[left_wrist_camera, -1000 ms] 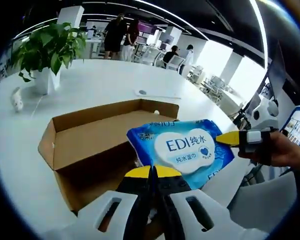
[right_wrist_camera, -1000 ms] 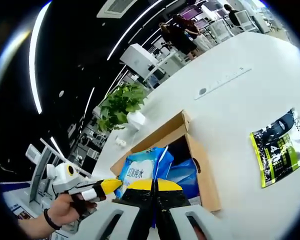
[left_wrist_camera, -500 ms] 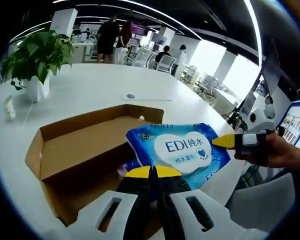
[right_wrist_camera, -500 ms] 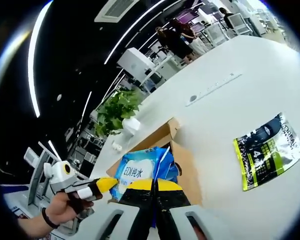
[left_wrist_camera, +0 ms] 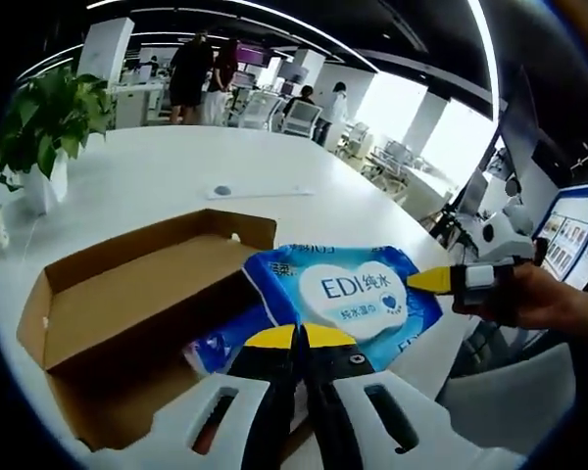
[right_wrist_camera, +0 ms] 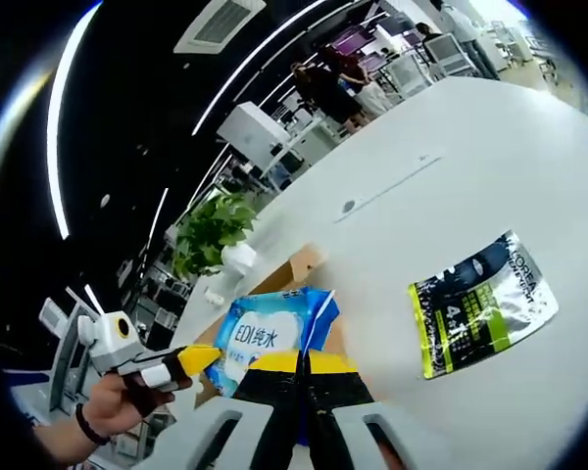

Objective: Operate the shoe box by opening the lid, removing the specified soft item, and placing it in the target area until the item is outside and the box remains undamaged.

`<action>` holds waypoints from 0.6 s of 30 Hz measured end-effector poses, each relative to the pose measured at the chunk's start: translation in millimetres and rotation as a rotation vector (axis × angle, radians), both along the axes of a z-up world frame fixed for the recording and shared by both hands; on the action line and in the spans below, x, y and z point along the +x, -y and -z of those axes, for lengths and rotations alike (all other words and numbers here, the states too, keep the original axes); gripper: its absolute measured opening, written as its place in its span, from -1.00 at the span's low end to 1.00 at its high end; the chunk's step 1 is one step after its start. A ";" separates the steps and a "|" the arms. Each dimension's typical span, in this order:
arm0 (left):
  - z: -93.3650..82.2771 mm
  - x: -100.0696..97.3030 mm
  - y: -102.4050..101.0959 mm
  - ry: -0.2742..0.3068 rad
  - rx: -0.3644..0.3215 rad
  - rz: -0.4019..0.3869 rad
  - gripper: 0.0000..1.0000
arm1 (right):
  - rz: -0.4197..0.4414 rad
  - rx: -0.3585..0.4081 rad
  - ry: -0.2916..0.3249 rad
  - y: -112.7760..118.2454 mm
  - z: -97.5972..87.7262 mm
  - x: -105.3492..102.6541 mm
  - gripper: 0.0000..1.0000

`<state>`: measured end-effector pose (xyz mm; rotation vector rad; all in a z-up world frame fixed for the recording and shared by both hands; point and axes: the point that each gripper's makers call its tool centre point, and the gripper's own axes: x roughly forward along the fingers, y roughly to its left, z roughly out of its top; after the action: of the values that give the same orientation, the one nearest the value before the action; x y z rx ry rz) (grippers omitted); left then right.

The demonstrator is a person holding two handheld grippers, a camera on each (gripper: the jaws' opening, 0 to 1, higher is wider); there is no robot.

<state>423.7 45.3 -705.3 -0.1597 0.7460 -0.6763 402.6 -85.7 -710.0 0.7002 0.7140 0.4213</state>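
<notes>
A blue wet-wipes pack (left_wrist_camera: 358, 292) with a white "EDI" label hangs in the air, just right of the open cardboard shoe box (left_wrist_camera: 108, 294). My left gripper (left_wrist_camera: 299, 338) is shut on the pack's near edge. My right gripper (left_wrist_camera: 433, 281), held by a hand, comes in from the right and is shut on the pack's right corner. In the right gripper view the same pack (right_wrist_camera: 269, 331) stands above my right gripper (right_wrist_camera: 302, 362), and my left gripper (right_wrist_camera: 198, 358) pinches its left side. A corner of the box (right_wrist_camera: 304, 262) peeks out behind the pack.
Another blue packet (left_wrist_camera: 220, 343) lies inside the box. A black and green packet (right_wrist_camera: 480, 313) lies flat on the white table (left_wrist_camera: 167, 181) to the right. A potted plant (left_wrist_camera: 41, 122) stands at the table's far left. People stand far behind.
Both grippers have carried the pack further from the box, toward the side with the black and green packet. Both stay shut on it.
</notes>
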 end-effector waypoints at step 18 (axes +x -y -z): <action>4.7 -7.1 52.7 -0.012 0.011 0.091 -1.00 | 0.037 -0.025 -0.016 49.6 8.5 -4.4 -1.00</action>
<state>416.7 -7.4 -710.0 -0.1204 0.7724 -0.7577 398.3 -135.3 -718.5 0.6926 0.7188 0.3726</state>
